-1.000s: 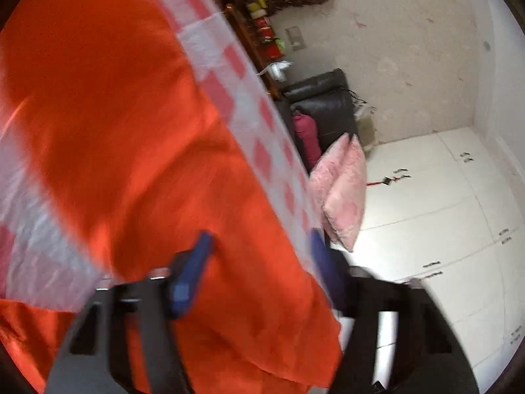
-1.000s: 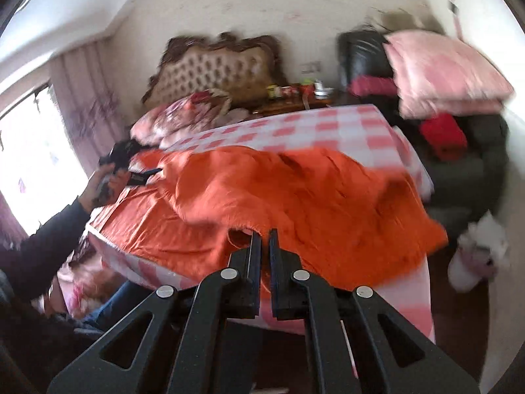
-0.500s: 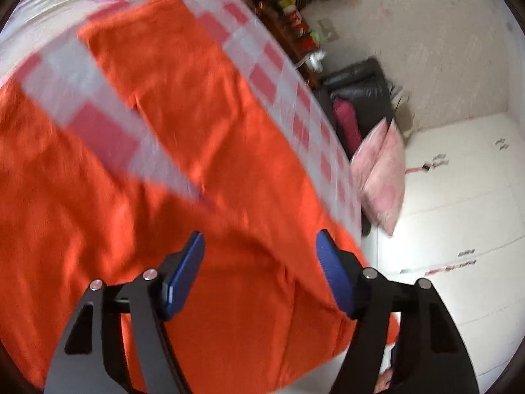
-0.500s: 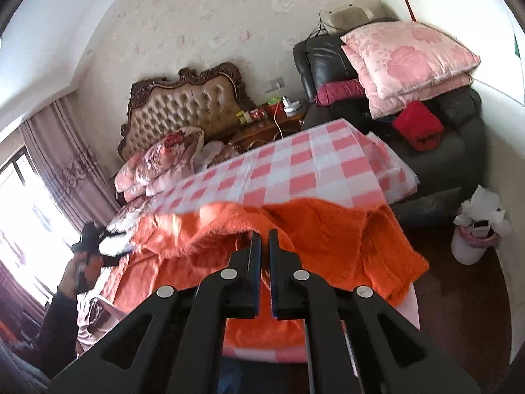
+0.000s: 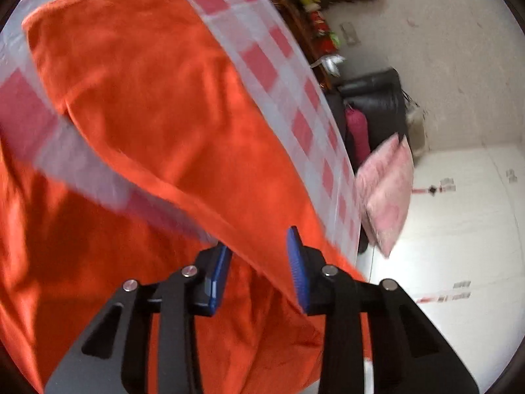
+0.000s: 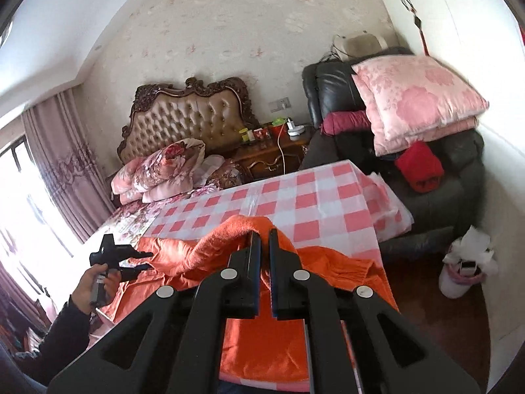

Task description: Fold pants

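Right wrist view is showing the right gripper (image 6: 265, 241) clamping a raised fold of the orange pants (image 6: 328, 262) above the checkered table (image 6: 315, 193). The left gripper (image 5: 259, 259) has just been closing, jaws still apart around a fabric edge; if they are closing on too little cloth, it may be slipping free and the fold sagging crooked.

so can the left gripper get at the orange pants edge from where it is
Probably yes: the left gripper has just been closing, a fold of the orange pants lies between its jaws, and nothing blocks it.
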Demonstrator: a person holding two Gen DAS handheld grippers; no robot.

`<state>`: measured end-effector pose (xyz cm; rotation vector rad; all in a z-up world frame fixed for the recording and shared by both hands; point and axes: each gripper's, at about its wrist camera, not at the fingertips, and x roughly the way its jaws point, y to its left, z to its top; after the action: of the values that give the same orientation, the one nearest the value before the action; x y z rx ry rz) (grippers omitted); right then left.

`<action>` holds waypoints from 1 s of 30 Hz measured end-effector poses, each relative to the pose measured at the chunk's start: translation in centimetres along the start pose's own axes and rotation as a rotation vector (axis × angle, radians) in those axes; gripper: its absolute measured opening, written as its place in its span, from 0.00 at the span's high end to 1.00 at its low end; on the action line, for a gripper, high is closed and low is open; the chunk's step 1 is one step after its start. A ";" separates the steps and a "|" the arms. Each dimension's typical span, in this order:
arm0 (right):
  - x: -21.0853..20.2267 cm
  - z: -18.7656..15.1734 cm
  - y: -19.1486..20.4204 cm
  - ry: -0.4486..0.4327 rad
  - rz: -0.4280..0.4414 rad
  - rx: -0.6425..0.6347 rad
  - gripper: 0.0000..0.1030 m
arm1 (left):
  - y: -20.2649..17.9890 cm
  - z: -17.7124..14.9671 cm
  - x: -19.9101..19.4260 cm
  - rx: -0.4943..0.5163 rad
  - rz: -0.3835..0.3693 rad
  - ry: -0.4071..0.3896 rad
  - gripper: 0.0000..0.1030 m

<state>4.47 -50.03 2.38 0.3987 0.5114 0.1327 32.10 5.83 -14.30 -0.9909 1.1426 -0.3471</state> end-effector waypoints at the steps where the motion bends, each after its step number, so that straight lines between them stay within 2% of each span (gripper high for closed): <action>1: 0.1 0.0 -0.5 0.006 0.000 0.013 0.95 | 0.3 0.8 -0.1 -0.012 0.014 -0.006 0.89; 2: 0.3 -0.1 -1.0 0.012 0.002 0.025 0.95 | 0.5 1.6 -0.2 -0.011 0.035 -0.021 0.96; 5: 1.9 -0.8 -2.5 0.054 -0.001 0.043 0.95 | 1.0 3.9 -1.5 -0.027 0.004 -0.055 0.98; 7: 2.9 -1.0 -2.5 0.069 -0.006 0.024 0.95 | -0.7 4.8 -3.7 0.018 -0.002 -0.096 0.98; 9: 3.4 -1.0 -2.1 0.053 -0.023 -0.035 0.95 | -3.6 4.4 -7.7 0.106 -0.023 -0.154 0.98; 11: 3.5 -1.8 -1.7 0.049 -0.067 -0.098 0.95 | -5.5 2.1 -12.3 0.215 -0.030 -0.216 0.98; 12: 3.5 -2.3 -1.8 0.054 -0.055 -0.094 0.95 | -5.4 -0.5 -15.4 0.282 -0.021 -0.260 0.98; 14: 3.2 -4.1 -2.3 0.071 -0.047 -0.089 0.95 | -3.8 -4.3 -17.4 0.333 0.024 -0.275 0.98; 16: 3.2 -7.0 -3.1 0.113 -0.073 -0.080 0.95 | 1.0 -8.4 -17.6 0.313 0.066 -0.231 0.98; 18: 3.3 -9.3 -4.0 0.157 -0.075 -0.041 0.95 | 5.8 -11.0 -16.6 0.255 0.087 -0.191 0.98; 19: 3.4 -10.2 -4.2 0.171 -0.079 -0.031 0.95 | 7.0 -11.6 -16.0 0.237 0.084 -0.184 0.98; 21: 3.3 -11.8 -4.2 0.190 -0.105 -0.030 0.95 | 9.9 -12.9 -15.2 0.182 0.028 -0.183 0.98; 23: 2.9 -12.6 -4.4 0.188 -0.109 -0.009 0.95 | 11.7 -13.4 -15.4 0.138 -0.038 -0.203 0.91; 24: 2.6 -12.9 -4.9 0.180 -0.102 0.025 0.95 | 12.4 -13.1 -15.3 0.111 -0.086 -0.210 0.81; 25: 2.5 -13.0 -5.5 0.173 -0.089 0.064 0.95 | 12.8 -12.5 -15.2 0.083 -0.128 -0.216 0.75; 30: 3.4 -13.0 -6.5 0.177 -0.111 0.135 0.95 | 13.2 -9.3 -14.1 0.002 -0.293 -0.208 0.70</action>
<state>1.07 -50.87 -12.17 0.4918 0.7185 0.0265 14.94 18.31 -17.06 -1.1671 0.8095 -0.4674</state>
